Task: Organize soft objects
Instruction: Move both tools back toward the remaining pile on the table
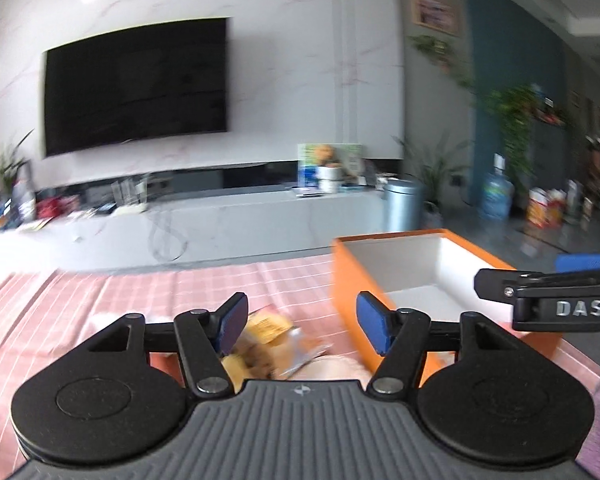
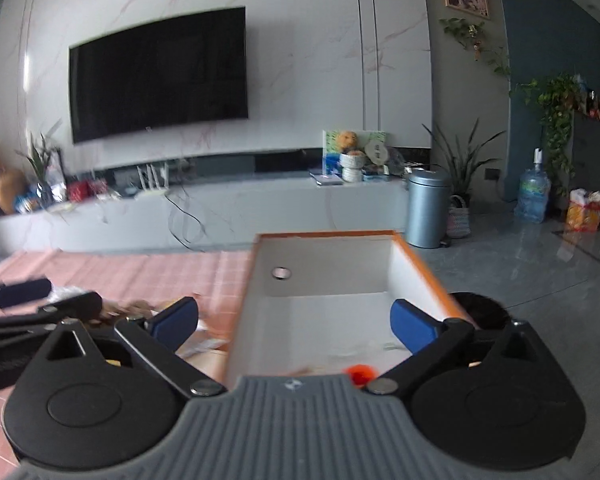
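An orange box (image 1: 350, 280) with a white inside stands on the pink checked tablecloth (image 1: 140, 292). My left gripper (image 1: 302, 322) is open and empty, just left of the box, above a blurred pile of soft things: a yellow-brown plush (image 1: 256, 354) and a pale pink item (image 1: 332, 366). My right gripper (image 2: 294, 320) is open and empty, held over the box (image 2: 328, 308), one finger outside its left wall. A small orange thing (image 2: 360, 372) lies inside the box near its front. The right gripper shows in the left wrist view (image 1: 548, 292) over the box.
Beyond the table are a white TV console (image 2: 204, 216) with clutter, a wall TV (image 2: 158, 74), a grey bin (image 2: 426, 208), plants and a water bottle (image 2: 534, 196). The left gripper shows at the left edge of the right wrist view (image 2: 28, 312).
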{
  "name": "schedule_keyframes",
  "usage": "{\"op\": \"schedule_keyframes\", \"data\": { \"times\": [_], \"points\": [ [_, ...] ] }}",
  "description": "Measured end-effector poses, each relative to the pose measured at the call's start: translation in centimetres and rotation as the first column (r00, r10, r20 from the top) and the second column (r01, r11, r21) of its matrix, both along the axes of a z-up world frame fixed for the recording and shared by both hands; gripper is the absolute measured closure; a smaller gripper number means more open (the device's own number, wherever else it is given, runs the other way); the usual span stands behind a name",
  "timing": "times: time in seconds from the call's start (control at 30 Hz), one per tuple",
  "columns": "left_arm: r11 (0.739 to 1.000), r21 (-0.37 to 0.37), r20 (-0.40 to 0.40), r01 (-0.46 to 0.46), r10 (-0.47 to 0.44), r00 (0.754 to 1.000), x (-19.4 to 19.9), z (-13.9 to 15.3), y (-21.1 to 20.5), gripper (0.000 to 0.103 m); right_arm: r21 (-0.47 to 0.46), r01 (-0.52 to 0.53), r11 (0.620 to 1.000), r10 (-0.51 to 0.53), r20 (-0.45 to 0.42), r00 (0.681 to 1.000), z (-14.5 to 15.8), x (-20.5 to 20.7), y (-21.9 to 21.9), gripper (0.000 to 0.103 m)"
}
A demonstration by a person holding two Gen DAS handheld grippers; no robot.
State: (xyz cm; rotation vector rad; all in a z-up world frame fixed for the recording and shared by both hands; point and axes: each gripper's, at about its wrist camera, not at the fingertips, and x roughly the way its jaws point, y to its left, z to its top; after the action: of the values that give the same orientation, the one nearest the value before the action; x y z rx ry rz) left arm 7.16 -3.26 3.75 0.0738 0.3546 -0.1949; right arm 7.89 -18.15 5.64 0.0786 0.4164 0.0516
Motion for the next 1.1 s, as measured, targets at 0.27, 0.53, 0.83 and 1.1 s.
{"op": "schedule_keyframes", "data": {
  "times": [0.27,0.53,0.83,1.1],
  "points": [
    [0.987,-0.066,-0.017,-0.146,0.145,0.989,-0.7,-1.6,4.3,0.034,-0.121,-0.043,0.992,0.052,0.075,0.996,-2.3,-1.1,5.9,0.003],
    [0.980,-0.078,-0.067,-0.183,0.178,0.982,-0.7,-2.7,7.2,0.036,-0.144,-0.102,0.984,0.115,0.087,0.990,-3.6,-0.6,8.6,0.003],
    [0.970,-0.040,-0.078,-0.239,0.235,0.969,-0.2,-4.0,10.0,0.031,-0.147,-0.171,0.974,0.171,-0.012,0.985,-5.8,2.0,11.1,0.006],
    [0.967,-0.108,-0.138,-0.231,0.216,0.967,2.7,-3.9,11.9,0.028,-0.173,-0.221,0.960,0.214,-0.058,0.975,-6.6,6.5,13.6,0.028]
  ]
}}
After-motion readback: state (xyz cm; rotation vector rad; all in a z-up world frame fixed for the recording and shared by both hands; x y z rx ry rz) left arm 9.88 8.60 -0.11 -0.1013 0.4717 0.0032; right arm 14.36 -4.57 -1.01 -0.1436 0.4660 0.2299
